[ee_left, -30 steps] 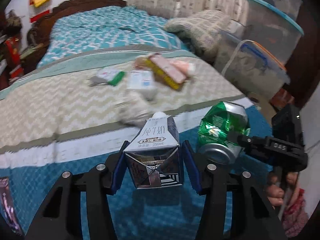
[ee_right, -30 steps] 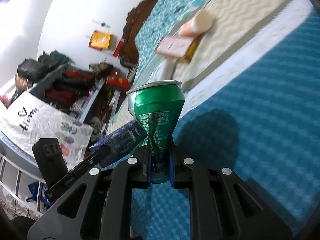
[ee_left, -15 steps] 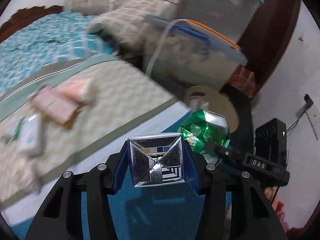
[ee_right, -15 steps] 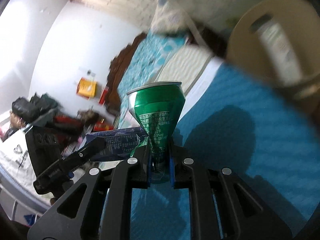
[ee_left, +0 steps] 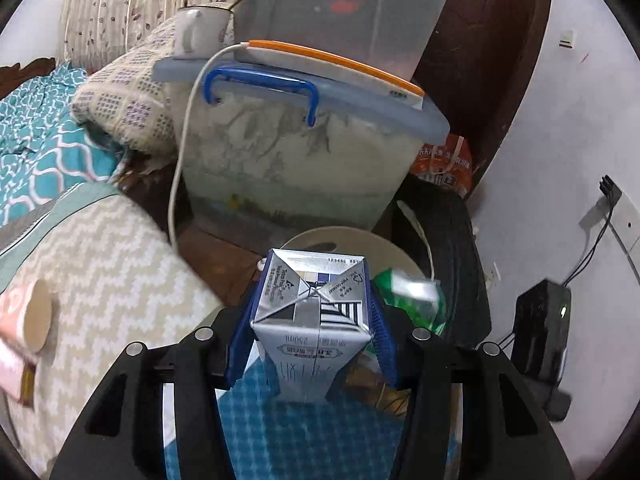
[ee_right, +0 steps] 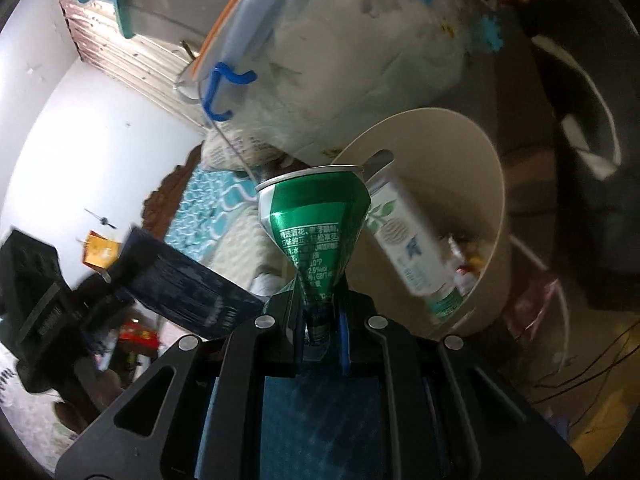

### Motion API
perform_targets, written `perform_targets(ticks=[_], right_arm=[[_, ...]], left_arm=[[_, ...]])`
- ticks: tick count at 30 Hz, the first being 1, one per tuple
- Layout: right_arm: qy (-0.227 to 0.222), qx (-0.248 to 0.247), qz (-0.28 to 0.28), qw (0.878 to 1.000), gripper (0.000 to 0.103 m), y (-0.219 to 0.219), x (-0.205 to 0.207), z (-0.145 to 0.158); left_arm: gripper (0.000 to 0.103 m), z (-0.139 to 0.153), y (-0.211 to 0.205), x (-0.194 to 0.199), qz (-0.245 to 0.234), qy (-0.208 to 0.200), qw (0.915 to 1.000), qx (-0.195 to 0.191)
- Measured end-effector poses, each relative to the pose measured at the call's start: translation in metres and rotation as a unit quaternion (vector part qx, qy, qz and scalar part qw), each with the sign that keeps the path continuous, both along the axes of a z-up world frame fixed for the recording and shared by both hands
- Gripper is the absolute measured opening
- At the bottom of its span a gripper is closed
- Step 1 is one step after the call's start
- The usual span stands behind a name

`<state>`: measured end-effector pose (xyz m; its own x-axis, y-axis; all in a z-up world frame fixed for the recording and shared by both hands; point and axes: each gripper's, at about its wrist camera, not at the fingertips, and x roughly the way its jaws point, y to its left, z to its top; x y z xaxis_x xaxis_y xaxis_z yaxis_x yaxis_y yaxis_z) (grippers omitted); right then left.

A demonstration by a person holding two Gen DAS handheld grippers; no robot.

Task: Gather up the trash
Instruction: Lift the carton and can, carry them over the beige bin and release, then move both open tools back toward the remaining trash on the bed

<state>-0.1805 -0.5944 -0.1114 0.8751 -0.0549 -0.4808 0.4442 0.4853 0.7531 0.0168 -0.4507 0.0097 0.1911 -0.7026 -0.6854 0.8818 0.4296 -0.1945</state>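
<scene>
Blue-padded left gripper of mine clamped on a milk carton, my right gripper pinching a crushed green can, both over the beige bin, storage box behind, bed alongside.

1. The right gripper pinches a crushed green can at frame centre.
2. A beige bin, centre right, holds a white carton.
3. A dark blue carton sits lower left.
</scene>
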Motion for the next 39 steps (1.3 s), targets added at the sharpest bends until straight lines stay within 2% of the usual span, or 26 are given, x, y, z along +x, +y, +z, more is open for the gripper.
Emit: perform_targets(ticks=[3, 4, 5, 6, 9, 10, 11, 13, 18, 24, 27, 30, 32, 36, 38, 39], right_arm=[[0.017, -0.012, -0.004, 1.0, 0.019, -0.001, 0.007, 0.0], [0.022, -0.013, -0.008, 1.0, 0.019, -0.001, 0.008, 0.0], [0.023, -0.013, -0.009, 1.0, 0.021, 0.0, 0.01, -0.002], [0.024, -0.015, -0.013, 1.0, 0.022, -0.001, 0.01, -0.002], [0.016, -0.015, -0.027, 0.999, 0.038, -0.001, 0.003, -0.001], [0.015, -0.019, -0.033, 0.999, 0.051, 0.0, 0.003, 0.0], [0.013, -0.025, -0.038, 0.999, 0.055, 0.0, 0.001, 0.001], [0.014, -0.035, -0.042, 0.998, 0.055, 0.002, 0.001, 0.004], [-0.005, -0.049, -0.043, 0.998, 0.055, 0.014, -0.001, 0.018], [-0.025, -0.057, 0.001, 0.998, 0.055, 0.042, 0.02, 0.038], [-0.03, -0.054, 0.04, 0.997, 0.055, 0.063, 0.043, 0.044], [-0.03, -0.05, 0.083, 0.995, 0.055, 0.091, 0.071, 0.048], [-0.028, -0.047, 0.113, 0.992, 0.055, 0.112, 0.09, 0.049], [-0.015, -0.044, 0.184, 0.982, 0.055, 0.166, 0.134, 0.049], [-0.008, -0.047, 0.212, 0.976, 0.055, 0.189, 0.151, 0.05], [-0.003, -0.052, 0.229, 0.972, 0.055, 0.205, 0.162, 0.051]], left_arm=[[0.048, 0.001, -0.015, 0.006, -0.011, 0.027, 0.9996, -0.001], [0.052, -0.001, -0.02, 0.006, -0.009, 0.03, 0.9995, 0.006], [0.058, -0.003, -0.025, 0.004, -0.005, 0.028, 0.9995, 0.013], [0.07, -0.004, -0.027, 0.002, -0.001, 0.024, 0.9996, 0.015], [0.072, -0.005, -0.029, -0.001, 0.0, 0.01, 0.9998, 0.019], [0.072, -0.006, -0.028, -0.002, -0.002, 0.008, 0.9998, 0.02], [0.072, -0.006, -0.025, -0.003, -0.001, 0.004, 0.9998, 0.022], [0.072, -0.007, -0.02, -0.002, 0.002, 0.0, 0.9996, 0.028], [0.072, -0.003, 0.026, 0.008, 0.032, 0.001, 0.9993, 0.021], [0.072, 0.005, 0.125, 0.033, 0.127, -0.017, 0.9916, 0.017], [0.072, 0.01, 0.191, 0.053, 0.189, -0.008, 0.982, 0.006], [0.072, 0.01, 0.258, 0.073, 0.256, -0.001, 0.9667, 0.007], [0.072, 0.008, 0.306, 0.084, 0.304, -0.001, 0.9527, 0.01], [0.073, -0.001, 0.381, 0.104, 0.379, -0.006, 0.9243, 0.045], [0.079, -0.009, 0.405, 0.11, 0.398, 0.0, 0.9155, 0.056], [0.085, -0.012, 0.409, 0.111, 0.399, 0.008, 0.9154, 0.057]])
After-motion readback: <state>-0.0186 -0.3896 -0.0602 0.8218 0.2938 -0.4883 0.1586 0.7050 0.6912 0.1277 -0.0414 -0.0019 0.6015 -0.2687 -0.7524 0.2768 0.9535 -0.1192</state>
